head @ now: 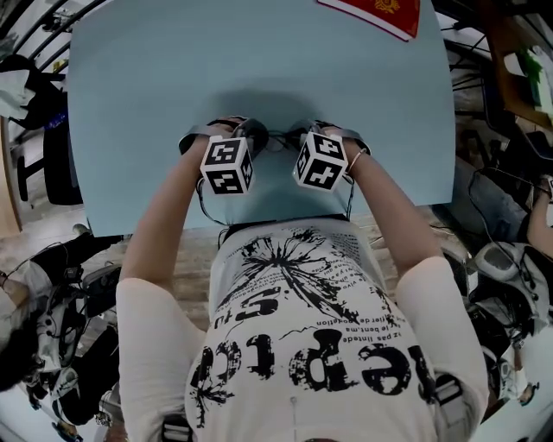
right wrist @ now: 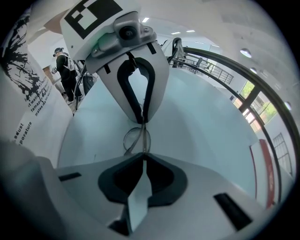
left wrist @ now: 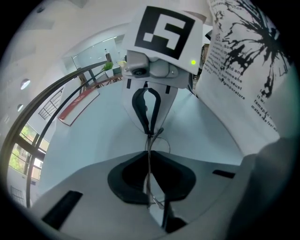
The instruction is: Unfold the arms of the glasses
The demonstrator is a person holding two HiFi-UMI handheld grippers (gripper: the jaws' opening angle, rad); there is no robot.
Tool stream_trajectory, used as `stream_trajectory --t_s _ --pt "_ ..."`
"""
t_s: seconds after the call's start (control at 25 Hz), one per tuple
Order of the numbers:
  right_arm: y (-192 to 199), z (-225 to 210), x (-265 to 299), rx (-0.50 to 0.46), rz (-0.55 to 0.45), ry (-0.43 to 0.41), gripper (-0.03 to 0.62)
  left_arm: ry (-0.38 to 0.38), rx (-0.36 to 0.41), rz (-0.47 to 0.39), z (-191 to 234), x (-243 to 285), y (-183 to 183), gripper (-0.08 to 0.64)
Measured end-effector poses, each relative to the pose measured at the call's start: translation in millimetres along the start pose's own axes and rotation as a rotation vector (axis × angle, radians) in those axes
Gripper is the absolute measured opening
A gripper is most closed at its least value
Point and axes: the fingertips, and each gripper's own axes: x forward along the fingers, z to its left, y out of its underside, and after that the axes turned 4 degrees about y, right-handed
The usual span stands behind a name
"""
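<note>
The left gripper (left wrist: 149, 159) is pinching a thin wire part of the glasses (left wrist: 148, 144), and the wire is running straight down between its dark pads. Facing it tip to tip, the right gripper (right wrist: 143, 157) is nipping the same frame at the very ends of its jaws, which are pressed together on the metal. One round lens rim is showing in the small gap between the two pairs of jaws. Beneath them the pale blue bench (head: 259, 60) is lying close under the glasses; whether the frame is touching it, I cannot tell. Behind the jaws the two marker cubes (head: 227, 165) are sitting side by side. Well beyond the jaws, off toward the right gripper's side, a red flat thing (head: 380, 13) is lying at the bench's far edge.
</note>
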Motion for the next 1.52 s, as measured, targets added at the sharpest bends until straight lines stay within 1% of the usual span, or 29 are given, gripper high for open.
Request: stream_trajectory --t_s 0.16,0.4,0.6,0.76,1.04,1.36,1.52 --pt "2.4 -2.3 -0.3 0.001 -0.001 -0.003 0.035 0.013 -0.036 -0.038 2.1 -7.2 -3.3 0.031" --pt "0.7 -1.1 2.2 -0.017 0.009 0.001 0.035 0.036 -0.065 -0.058 0.9 -17.8 -1.7 0.031" --pt "1.1 -0.4 2.6 -0.033 0.021 0.008 0.035 0.037 -0.093 -0.088 -2.4 -31.5 -1.2 0.031" --pt "2.7 -3.5 2.5 -0.044 0.036 0.017 0.035 0.007 -0.100 -0.125 -0.5 -47.3 0.8 0.029" --pt "4.0 -5.1 3.6 -0.075 0.067 0.041 0.035 -0.071 -0.140 -0.175 -3.1 -79.7 21.0 0.031" --pt "13.2 -14.5 1.4 -0.045 0.093 0.061 0.037 -0.106 -0.211 -0.217 -1.9 -88.7 40.2 0.029" --pt "9.7 -17.4 -1.6 -0.043 0.105 0.089 0.043 -0.108 -0.212 -0.241 -2.7 -89.0 35.4 0.029"
